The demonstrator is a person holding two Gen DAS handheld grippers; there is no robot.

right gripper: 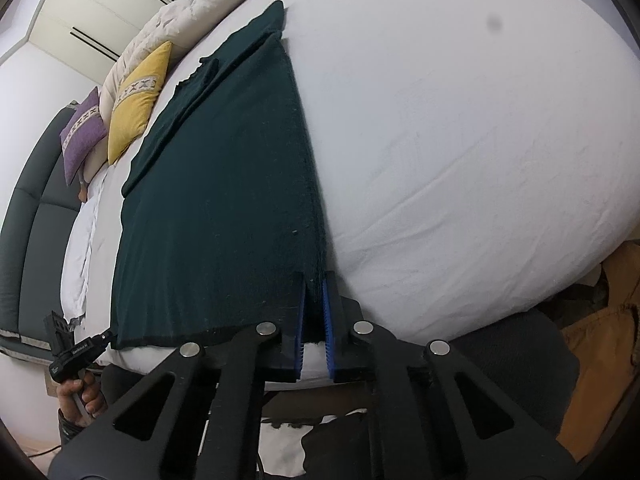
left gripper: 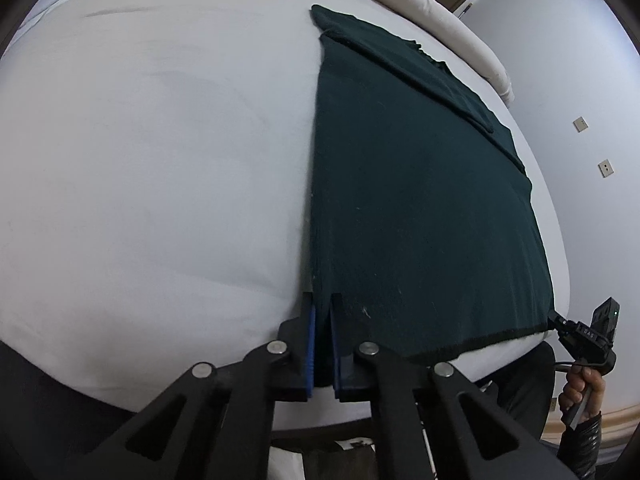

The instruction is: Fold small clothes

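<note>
Knitted dark green fabric, a garment (left gripper: 424, 200) with a fine ribbed weave and a darker bound hem, lies spread flat on a smooth white bed sheet (left gripper: 160, 160), its body a long trapezoid and one sleeve folded back across the upper part as a narrow overlapping strip. The hem runs along the near edge of the mattress. The left gripper (left gripper: 323, 312), matte black plastic with round metal rivets on its linkage arms and ridged blue pads, is clenched on the garment's near left corner, the cloth pinched between its pads. The right gripper (right gripper: 314, 292), built the same way, is likewise clamped on the opposite near corner, where the fuzzy side edge of the knit runs up between its two blue pads. In the left wrist view the right gripper shows small at the far end of the hem, held by a hand (left gripper: 580, 388) in a dark quilted sleeve. Beyond the garment, at the head of the bed, lie a mustard yellow cushion (right gripper: 138, 100) with a pale embroidered band, a purple cushion (right gripper: 82, 136) with a similar band, and a puffy cream duvet (right gripper: 184, 16) bunched in soft rolls. A padded dark headboard (right gripper: 36, 200) curves behind them.
</note>
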